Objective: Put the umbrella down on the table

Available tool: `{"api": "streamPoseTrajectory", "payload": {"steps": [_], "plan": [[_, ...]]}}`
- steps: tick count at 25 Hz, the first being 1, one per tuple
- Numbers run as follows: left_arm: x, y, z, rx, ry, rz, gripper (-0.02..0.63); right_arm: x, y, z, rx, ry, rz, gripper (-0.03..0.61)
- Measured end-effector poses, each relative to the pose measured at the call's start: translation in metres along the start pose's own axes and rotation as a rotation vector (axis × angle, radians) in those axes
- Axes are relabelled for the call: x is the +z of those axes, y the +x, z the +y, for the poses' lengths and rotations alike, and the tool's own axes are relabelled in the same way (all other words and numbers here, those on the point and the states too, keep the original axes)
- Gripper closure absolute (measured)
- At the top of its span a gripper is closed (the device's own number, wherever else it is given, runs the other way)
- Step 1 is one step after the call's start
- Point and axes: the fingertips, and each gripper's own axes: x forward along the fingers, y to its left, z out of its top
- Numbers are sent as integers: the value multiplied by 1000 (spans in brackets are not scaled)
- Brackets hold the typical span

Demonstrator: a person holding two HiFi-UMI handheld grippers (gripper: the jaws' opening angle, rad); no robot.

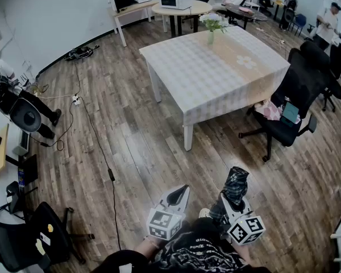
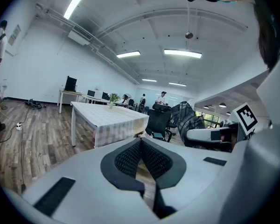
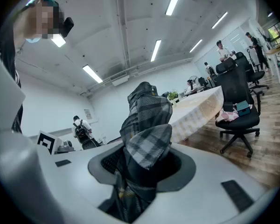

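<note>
In the head view a white table [image 1: 204,78] with a checked cloth stands across the wooden floor, well apart from both grippers, with a vase of flowers [image 1: 212,26] near its far edge and a black office chair [image 1: 290,107] just beside its right side. A cable [image 1: 96,147] runs over the boards on the left, and open floor lies between the grippers and the table. Low in the frame, the left gripper [image 1: 180,193] points forward with nothing in it. The right gripper [image 1: 232,201] carries the umbrella [image 1: 236,182], a folded bundle of dark plaid fabric that juts out past its tips, in the air above the floor and far from the tabletop. The left gripper view shows what the head view does not: the left gripper's [image 2: 141,146] ribbed pads meet in a closed seam with nothing between them. Beyond them stand the table [image 2: 107,118] and the chair [image 2: 158,122], and the umbrella [image 2: 189,119] rises on the right. The right gripper view looks straight at the grip. The right gripper [image 3: 142,164] is partly closed, its jaws pressed on the umbrella [image 3: 144,125], whose grey, black and white check folds bulge up and over the pads and hide most of the gap. Behind it are the table's edge [image 3: 196,107], the chair [image 3: 235,101] with a pink item on its seat, and a person with a backpack [image 3: 81,129] on the left by the wall.
</note>
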Motion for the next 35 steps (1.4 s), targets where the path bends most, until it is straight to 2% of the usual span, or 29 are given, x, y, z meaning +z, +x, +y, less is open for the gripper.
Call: {"api": "streamPoseTrajectory", "payload": {"steps": [6, 14, 19, 23, 35], "plan": [[-2, -13, -4, -16, 15, -13, 595, 3, -8, -2, -41, -4, -34, 403], [8, -16, -7, -14, -4, -30, 595, 5, -15, -1, -40, -8, -35, 402], [3, -23, -7, -44, 9, -26, 595, 3, -16, 6, -33, 48, -76, 399], [0, -24, 2, -58, 27, -14, 595, 1, -8, 10, -58, 10, -83, 399], [3, 21, 25, -45, 16, 20, 595, 24, 27, -21, -82, 15, -78, 399]]}}
